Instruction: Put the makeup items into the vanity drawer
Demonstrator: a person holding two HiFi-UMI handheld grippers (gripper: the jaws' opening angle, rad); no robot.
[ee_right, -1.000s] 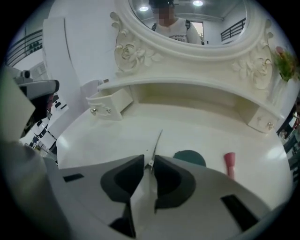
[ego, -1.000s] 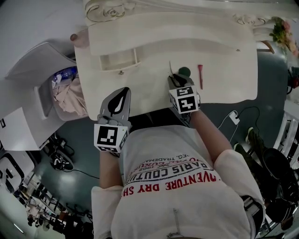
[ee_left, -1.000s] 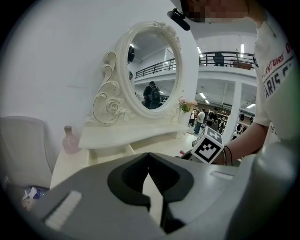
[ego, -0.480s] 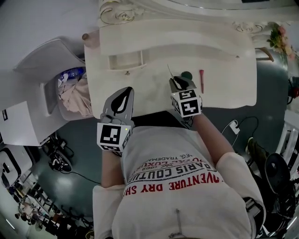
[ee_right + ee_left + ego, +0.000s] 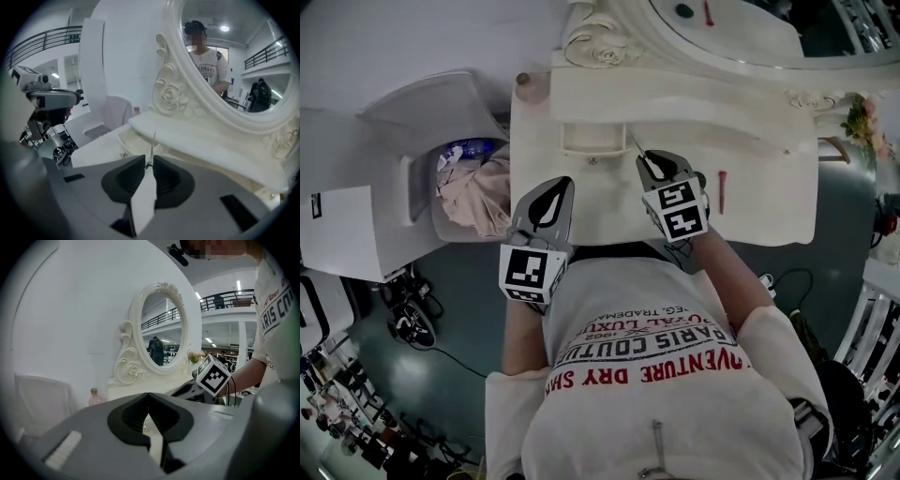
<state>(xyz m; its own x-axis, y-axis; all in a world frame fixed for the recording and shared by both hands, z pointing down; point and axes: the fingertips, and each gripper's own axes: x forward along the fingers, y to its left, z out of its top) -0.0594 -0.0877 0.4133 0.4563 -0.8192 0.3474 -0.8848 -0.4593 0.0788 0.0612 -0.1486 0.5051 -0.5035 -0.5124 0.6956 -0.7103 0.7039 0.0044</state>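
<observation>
My right gripper (image 5: 650, 162) hangs over the cream vanity top (image 5: 769, 202), just right of the small open drawer (image 5: 592, 139). It is shut on a thin metal tool (image 5: 634, 145) whose tip points at the drawer; its jaws have just closed a little tighter on it. In the right gripper view the tool (image 5: 152, 146) sticks out between the pads, above the drawer (image 5: 133, 140). A red pencil-like item (image 5: 722, 180) lies on the top to the right. My left gripper (image 5: 546, 200) is shut and empty near the front edge, below the drawer.
An oval mirror (image 5: 741, 33) in a carved frame stands at the back. A small pink bottle (image 5: 523, 79) sits at the table's left rear corner. A white bin with bags and cloth (image 5: 473, 183) stands left of the table. Flowers (image 5: 865, 120) are at the right.
Both grippers have risen. The right one has carried the thin tool up and left, closer to the drawer. The green round item beside it is now covered by the gripper.
</observation>
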